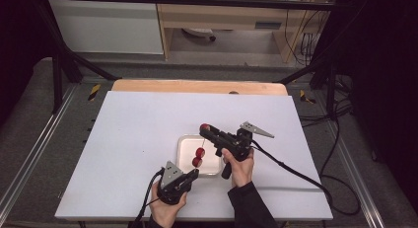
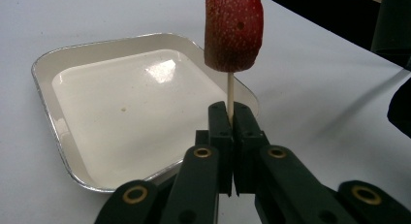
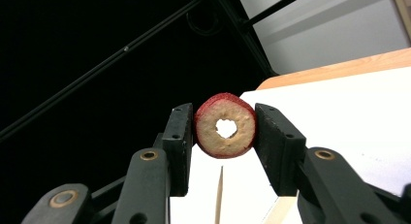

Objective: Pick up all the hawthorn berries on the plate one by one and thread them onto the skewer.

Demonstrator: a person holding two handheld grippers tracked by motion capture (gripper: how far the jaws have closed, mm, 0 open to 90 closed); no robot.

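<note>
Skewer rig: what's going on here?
A person is threading red fruit pieces onto a wooden skewer over a white tray. The left gripper is shut on the skewer's lower end and holds it upright; in the high view two pieces already sit on the stick. The right gripper clamps another red piece with a hole through its middle just above the skewer's tip, hole roughly lined up. That piece is not yet on the stick.
</note>
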